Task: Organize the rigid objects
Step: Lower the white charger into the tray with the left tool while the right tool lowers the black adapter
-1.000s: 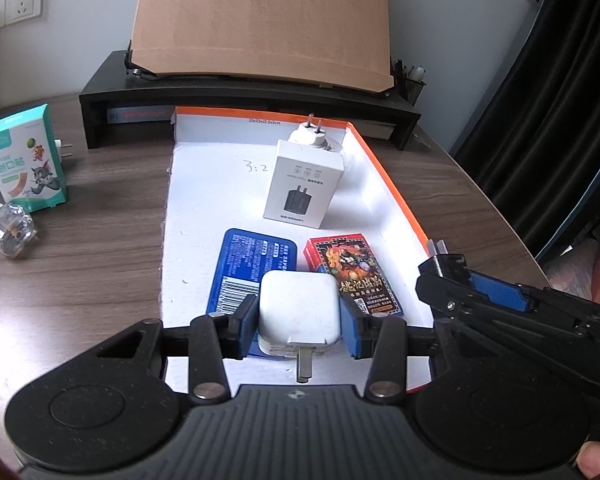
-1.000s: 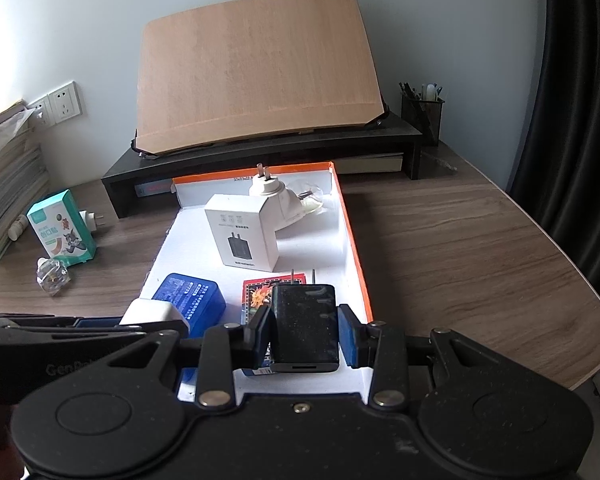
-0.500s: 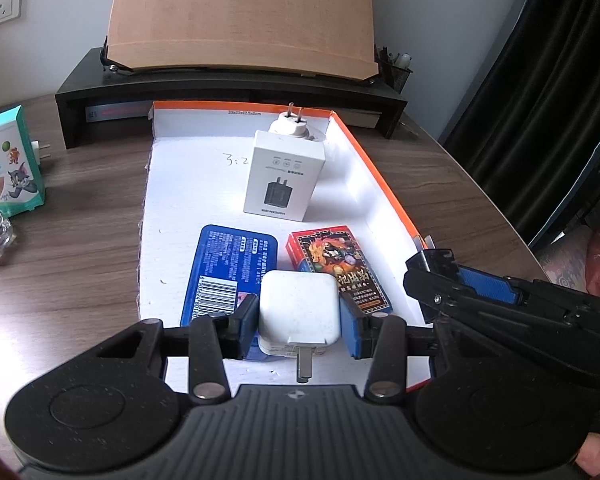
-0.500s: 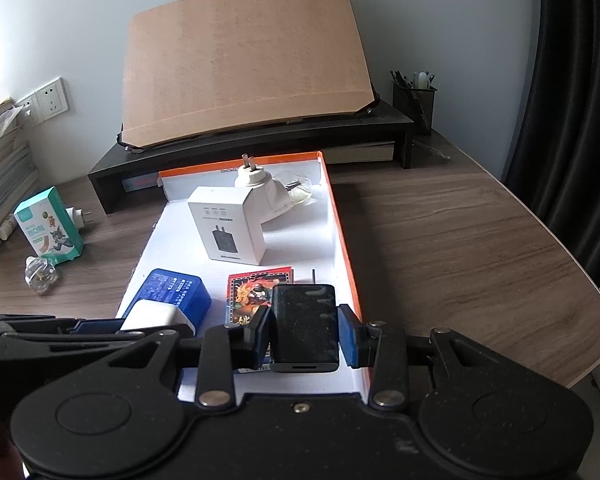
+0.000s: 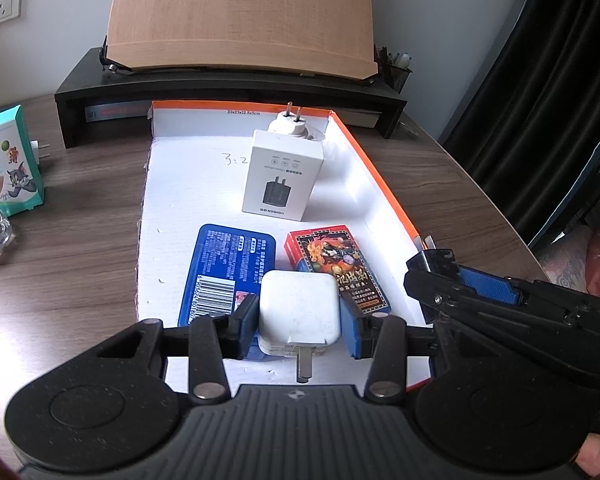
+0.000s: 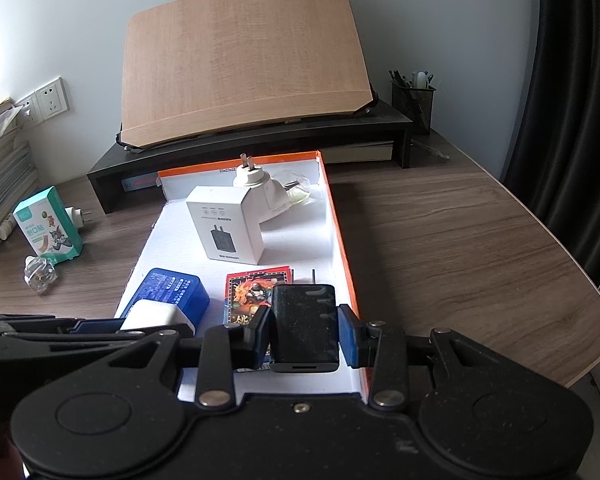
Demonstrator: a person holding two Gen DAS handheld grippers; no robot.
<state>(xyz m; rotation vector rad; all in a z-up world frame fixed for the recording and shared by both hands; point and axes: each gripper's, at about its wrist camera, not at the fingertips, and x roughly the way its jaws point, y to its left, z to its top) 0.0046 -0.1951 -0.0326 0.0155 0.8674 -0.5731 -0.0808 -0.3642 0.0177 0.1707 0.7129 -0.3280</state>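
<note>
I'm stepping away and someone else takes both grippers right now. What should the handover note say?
Left gripper: jaws shut on the white square charger, prongs toward the camera.
Right gripper: jaws shut on the black rectangular charger, prongs pointing away.
Both are held over the near end of the white orange-rimmed tray.
Already in the tray: white charger carton, blue tin, red card pack, white round plug.
Left: set both chargers down; the teal carton and clear bottle sit outside on the desk.

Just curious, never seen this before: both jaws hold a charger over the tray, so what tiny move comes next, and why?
Probably lower the white charger onto the bare white floor of the tray and release; it hangs above the blue tin.
</note>
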